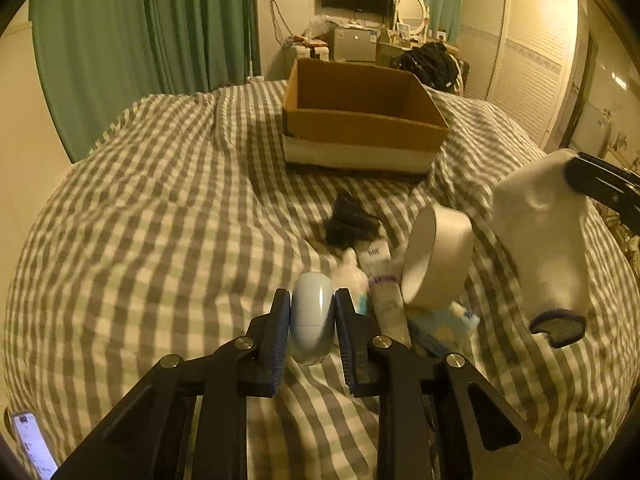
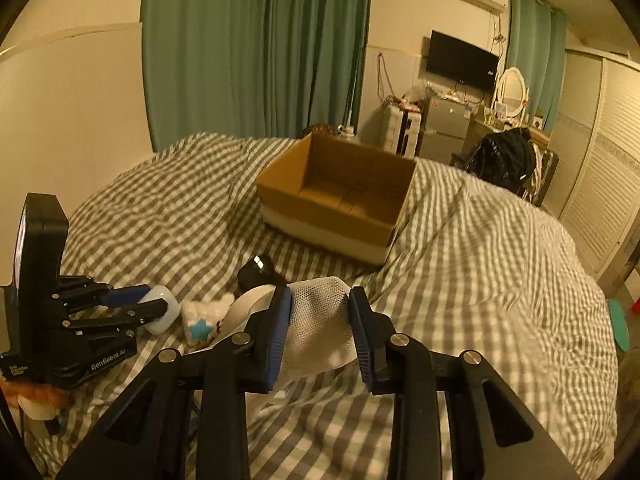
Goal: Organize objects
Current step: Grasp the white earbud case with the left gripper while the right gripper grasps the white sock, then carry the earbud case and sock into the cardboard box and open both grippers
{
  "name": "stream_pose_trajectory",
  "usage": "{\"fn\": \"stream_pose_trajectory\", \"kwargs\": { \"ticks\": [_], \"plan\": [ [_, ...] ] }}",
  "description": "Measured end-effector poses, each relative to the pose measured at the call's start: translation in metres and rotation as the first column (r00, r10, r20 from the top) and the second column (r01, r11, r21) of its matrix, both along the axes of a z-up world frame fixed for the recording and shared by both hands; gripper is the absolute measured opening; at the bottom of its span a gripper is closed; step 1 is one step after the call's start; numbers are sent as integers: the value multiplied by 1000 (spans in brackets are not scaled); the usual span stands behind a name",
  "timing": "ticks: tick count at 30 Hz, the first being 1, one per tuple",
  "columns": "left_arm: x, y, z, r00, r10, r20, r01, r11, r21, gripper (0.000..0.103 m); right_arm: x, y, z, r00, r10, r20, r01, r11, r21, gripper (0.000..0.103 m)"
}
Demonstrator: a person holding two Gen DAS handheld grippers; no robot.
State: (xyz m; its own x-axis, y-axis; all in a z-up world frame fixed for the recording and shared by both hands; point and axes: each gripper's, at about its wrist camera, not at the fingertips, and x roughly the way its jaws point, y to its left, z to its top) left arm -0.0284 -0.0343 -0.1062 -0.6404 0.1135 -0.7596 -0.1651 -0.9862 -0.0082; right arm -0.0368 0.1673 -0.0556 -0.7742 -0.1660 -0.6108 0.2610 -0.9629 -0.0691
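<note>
My left gripper (image 1: pixel 312 300) is shut on a pale blue oval case (image 1: pixel 312 328), held a little above the checked bedcover (image 1: pixel 160 220). The right wrist view shows that gripper (image 2: pixel 156 308) from the side with the case (image 2: pixel 165 312) between its pads. My right gripper (image 2: pixel 320 300) is shut on a white mesh cloth item (image 2: pixel 320 324), lifted off the bed. From the left wrist it hangs at the right as a white bundle (image 1: pixel 540 248) in that gripper (image 1: pixel 566 248). An open cardboard box (image 1: pixel 360 128) (image 2: pixel 340 200) stands farther back on the bed.
Between the grippers lie a roll of tape (image 1: pixel 438 256), a white tube (image 1: pixel 380 276), a small white plush with a blue star (image 2: pixel 204 320) and a black object (image 2: pixel 258 270). A phone (image 1: pixel 32 448) lies at the near left. Green curtains and furniture stand behind the bed.
</note>
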Motion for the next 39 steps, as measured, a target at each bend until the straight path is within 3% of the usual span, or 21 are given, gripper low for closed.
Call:
{"fn": "stream_pose_trajectory", "kwargs": {
  "ticks": [5,12,16,22,26,30,34,39],
  "plan": [
    [-20,-7,18,1000,13,-19,-13,1000,24,23,-11,7,15,1000,12,-23,-12,1000,-16,30],
    [-59,1,70,994,-3,-106,5,1000,13,23,-40,17,49,997,13,-81,-13,1000,0,30],
    [-92,16,109,982,-31,-186,31,1000,-5,23,-70,22,78,990,-1,-138,4,1000,26,30],
    [-153,36,138,977,-56,-208,62,998,25,23,-135,28,105,984,-27,-176,30,999,15,30],
    [-200,50,129,979,-63,-196,67,998,15,23,-184,28,101,985,-34,-166,37,999,18,30],
    [-245,59,102,986,-80,-147,84,996,24,23,-234,27,79,991,-34,-129,38,999,27,30],
    [-283,69,69,990,-93,-108,95,995,7,23,-287,28,44,997,-40,-69,42,999,28,30],
    [-307,81,31,987,-135,-87,134,991,-21,23,-316,31,4,999,-51,-3,51,998,26,30]
  ]
}}
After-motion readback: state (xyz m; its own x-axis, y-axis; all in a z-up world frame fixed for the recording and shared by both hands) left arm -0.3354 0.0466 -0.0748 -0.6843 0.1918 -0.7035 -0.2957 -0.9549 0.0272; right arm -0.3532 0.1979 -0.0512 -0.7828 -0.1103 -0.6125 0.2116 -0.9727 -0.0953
